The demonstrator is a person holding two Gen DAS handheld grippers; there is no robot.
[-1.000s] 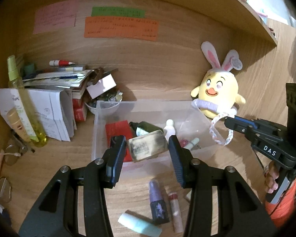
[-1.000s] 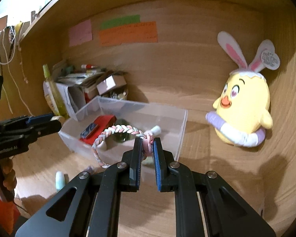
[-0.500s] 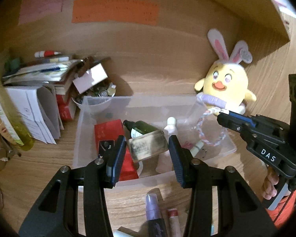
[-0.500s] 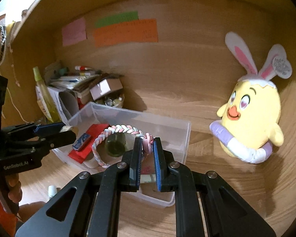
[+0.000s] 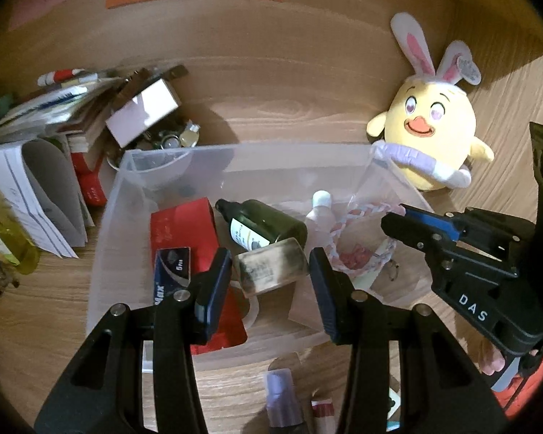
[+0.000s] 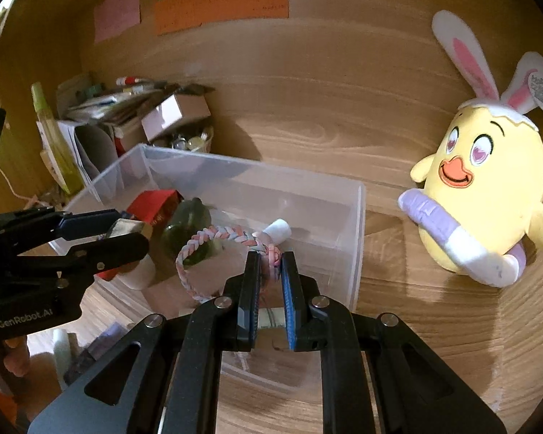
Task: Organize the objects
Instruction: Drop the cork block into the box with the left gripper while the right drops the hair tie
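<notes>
A worn, smudged roll of tape (image 5: 269, 270) is pinched between the pads of the left tool (image 5: 270, 282), held over the clear bin (image 5: 108, 217); its markings cannot be read. A braided pink-and-white band (image 6: 213, 249) is gripped by the nearly closed right tool (image 6: 270, 275), its loop hanging at ten o'clock above the bin. Inside, a dark green bottle (image 5: 268, 226) and a red box (image 5: 184, 224) are partly covered. At five o'clock on the counter (image 5: 47, 307), a purple tube (image 5: 282, 398) is cut off by the frame edge.
</notes>
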